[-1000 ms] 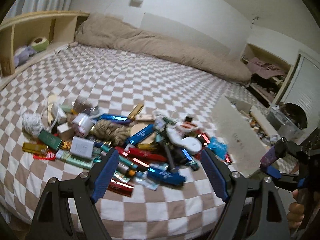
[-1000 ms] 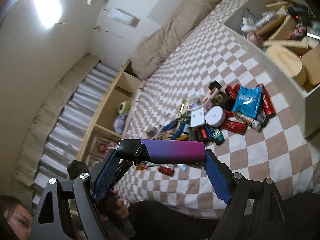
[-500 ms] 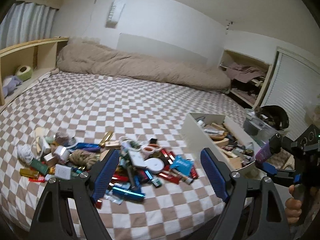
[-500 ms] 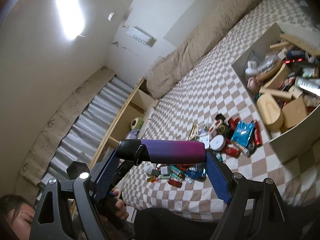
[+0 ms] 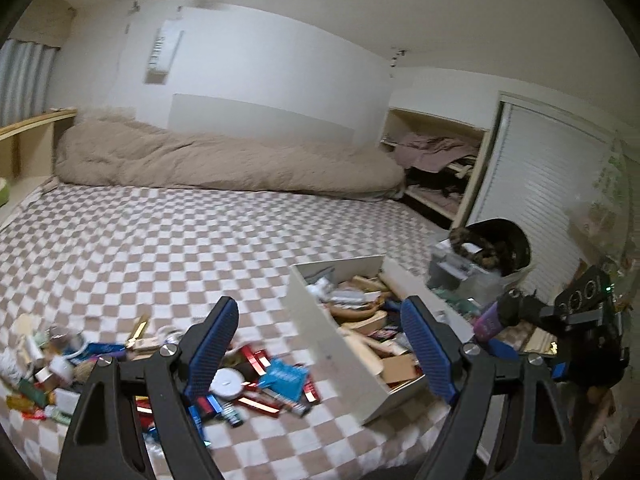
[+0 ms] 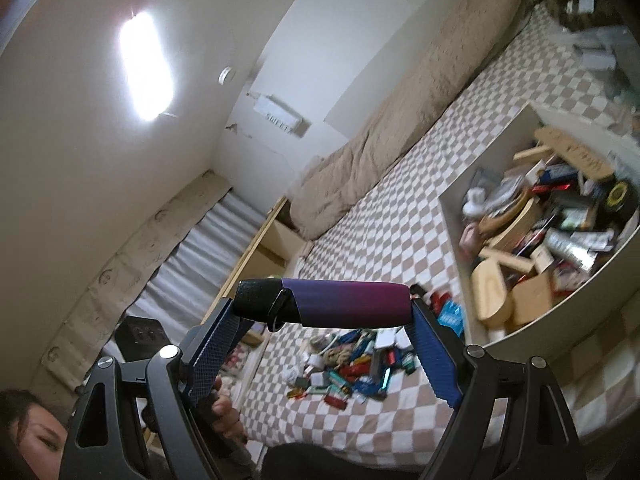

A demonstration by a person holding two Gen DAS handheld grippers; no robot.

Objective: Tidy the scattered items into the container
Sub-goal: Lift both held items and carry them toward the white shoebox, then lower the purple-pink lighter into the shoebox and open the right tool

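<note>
A heap of small items (image 5: 248,376), tubes, packets and boxes, lies on the checked bed near its front edge. To its right stands the white open box (image 5: 332,344), holding several things. My left gripper (image 5: 318,308) hangs open and empty above the heap and the box's near wall. My right gripper (image 6: 322,312) is shut on a purple cylinder with a black cap (image 6: 344,304), gripped end to end. It is held high over the bed, with the heap (image 6: 352,364) below and the box (image 6: 492,148) to the right. The purple cylinder (image 5: 490,322) also shows at the right of the left wrist view.
A rolled beige duvet (image 5: 224,164) lies along the far wall. A wooden shelf (image 5: 36,132) borders the bed's left side. Shelves with clothes (image 5: 436,160) and a clear bin under a black round object (image 5: 480,256) stand right of the bed. A hand (image 6: 224,412) holds the left gripper's handle.
Both grippers have risen and tilted up, so the heap sits lower in each view and the box's inside now shows. The purple cylinder stays gripped in the right gripper.
</note>
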